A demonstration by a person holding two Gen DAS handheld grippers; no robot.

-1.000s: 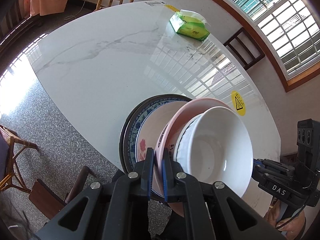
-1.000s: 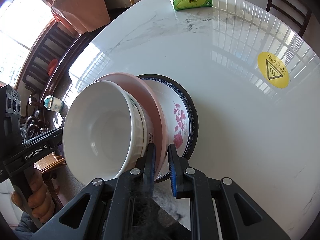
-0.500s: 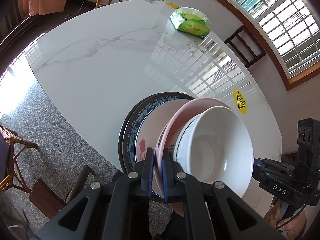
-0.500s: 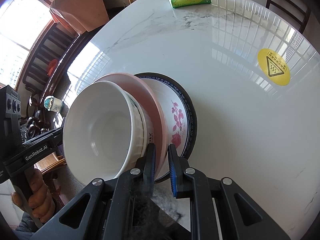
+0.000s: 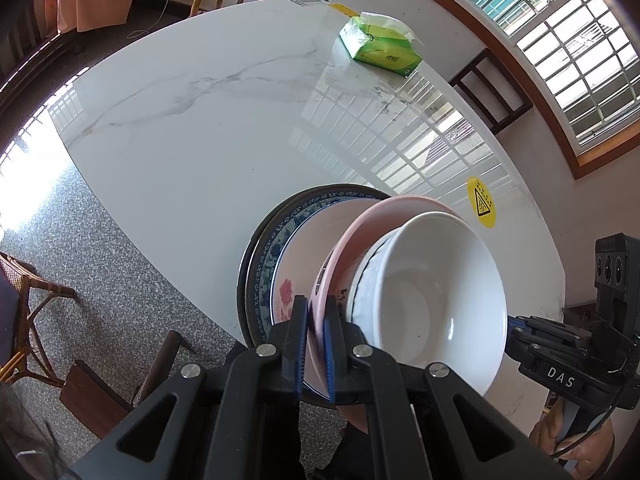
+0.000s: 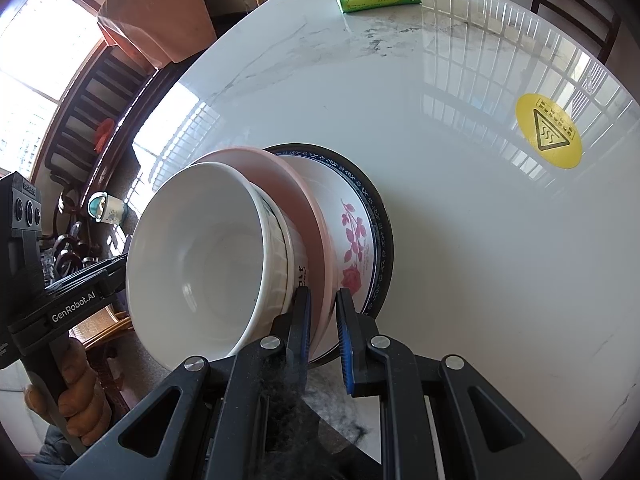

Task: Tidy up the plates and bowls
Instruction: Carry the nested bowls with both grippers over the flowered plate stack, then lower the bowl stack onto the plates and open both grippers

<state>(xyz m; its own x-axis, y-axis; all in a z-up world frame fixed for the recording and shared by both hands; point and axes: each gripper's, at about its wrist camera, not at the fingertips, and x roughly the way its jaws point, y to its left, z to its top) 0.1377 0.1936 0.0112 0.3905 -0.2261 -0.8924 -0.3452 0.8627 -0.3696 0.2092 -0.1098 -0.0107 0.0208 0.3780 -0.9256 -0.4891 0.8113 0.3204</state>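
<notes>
**Both grippers pinch the pink plate at the table's near edge**

The round white marble-veined table (image 5: pixel 208 128) carries the stack at its near edge. Lowest lies the dark-rimmed plate with a blue patterned border and pink rose print (image 6: pixel 360 216), flat on the tabletop. Over it the plain pink plate (image 5: pixel 360 224) is tilted, with two nested white bowls (image 6: pixel 208 256) sitting in it, the outer one ribbed.

The left gripper (image 5: pixel 316 320) has its blue-padded fingers nearly together, clamped on the pink plate's rim. The right gripper (image 6: pixel 322 312) grips the same plate's opposite rim, its fingers a little wider apart.

Well apart on the far side are a green tissue pack (image 5: pixel 380 46) and a round yellow warning sticker (image 6: pixel 548 136).
</notes>
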